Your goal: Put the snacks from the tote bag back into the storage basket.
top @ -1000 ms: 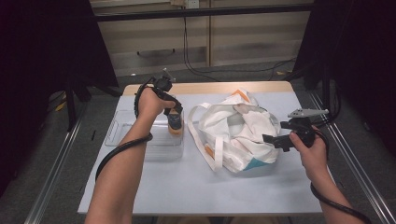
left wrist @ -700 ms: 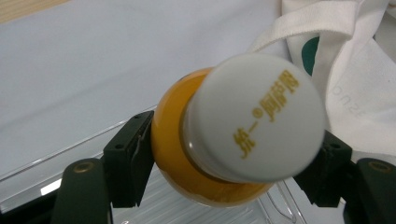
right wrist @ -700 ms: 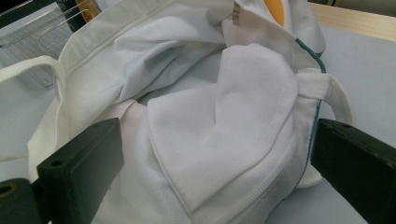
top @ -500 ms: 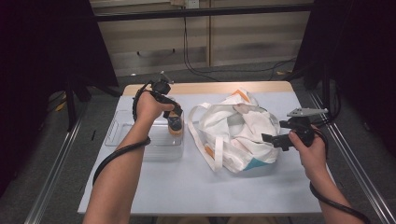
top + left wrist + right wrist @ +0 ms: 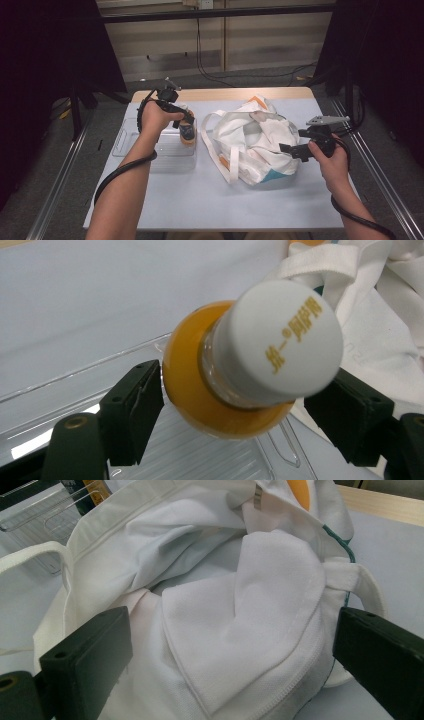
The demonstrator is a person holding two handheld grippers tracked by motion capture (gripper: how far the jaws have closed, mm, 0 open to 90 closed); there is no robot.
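Standing in the clear plastic tray (image 5: 131,145) at the table's left, the small bottle of orange juice with a white cap (image 5: 250,360) sits between the jaws of the left gripper (image 5: 186,125), which have just been opening; a sliver of gap shows at each side, so the pads seem released, though the hand hides the contact from above. Its lower body is cut off behind the jaws. The right gripper (image 5: 230,660) gapes wide around a fold of the white cloth tote bag (image 5: 255,140) without pinching it. What lies inside the bag is buried in folds.
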